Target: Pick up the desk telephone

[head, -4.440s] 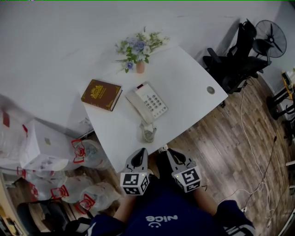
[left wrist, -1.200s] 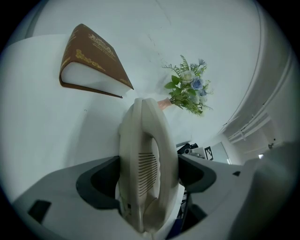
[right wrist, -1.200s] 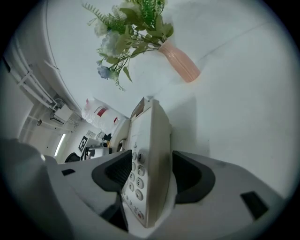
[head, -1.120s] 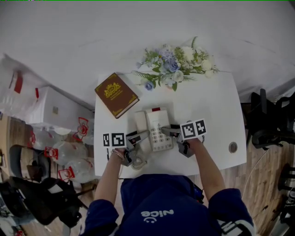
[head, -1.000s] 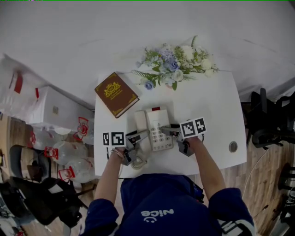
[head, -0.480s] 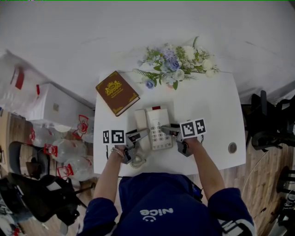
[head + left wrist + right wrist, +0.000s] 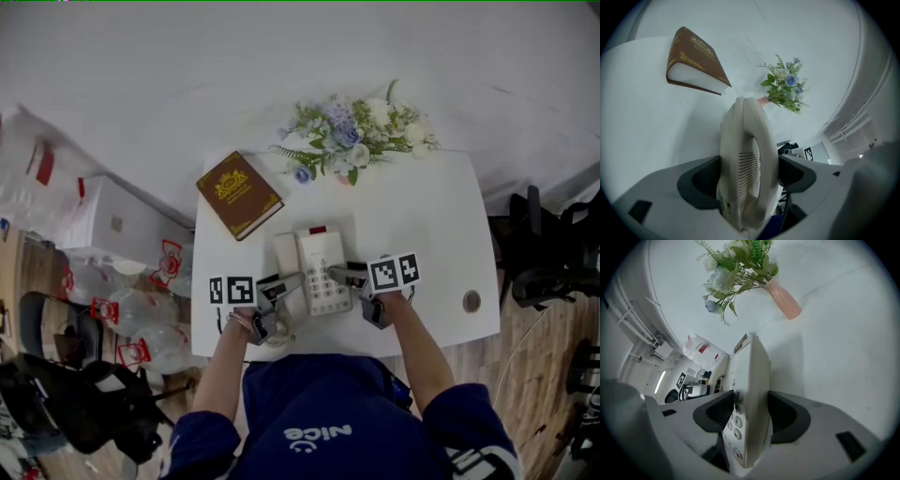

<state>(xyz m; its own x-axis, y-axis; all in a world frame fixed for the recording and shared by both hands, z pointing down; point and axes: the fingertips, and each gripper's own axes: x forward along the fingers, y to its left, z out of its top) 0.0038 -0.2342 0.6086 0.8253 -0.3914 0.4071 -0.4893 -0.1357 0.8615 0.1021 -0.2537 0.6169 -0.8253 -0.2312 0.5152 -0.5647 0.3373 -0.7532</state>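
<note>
The off-white desk telephone (image 7: 321, 261) lies on the white table (image 7: 422, 216), its handset (image 7: 286, 258) along its left side. My left gripper (image 7: 286, 281) is shut across the handset (image 7: 747, 154), with both pads against it. At the phone's right edge my right gripper (image 7: 339, 272) has the keypad body (image 7: 750, 394) between its jaws, one pad on the key face and one on the underside. Whether the phone is off the table I cannot tell.
A brown book (image 7: 239, 195) lies at the table's far left corner. A pink vase of flowers (image 7: 356, 131) stands behind the phone. The coiled cord (image 7: 278, 330) sits at the near edge. Plastic bags (image 7: 141, 309) lie left of the table; a black chair (image 7: 544, 253) stands to the right.
Several seconds ago both grippers hung near the person's body, away from the phone. Over the last second they stay at the phone's two sides; only the head camera has shifted slightly.
</note>
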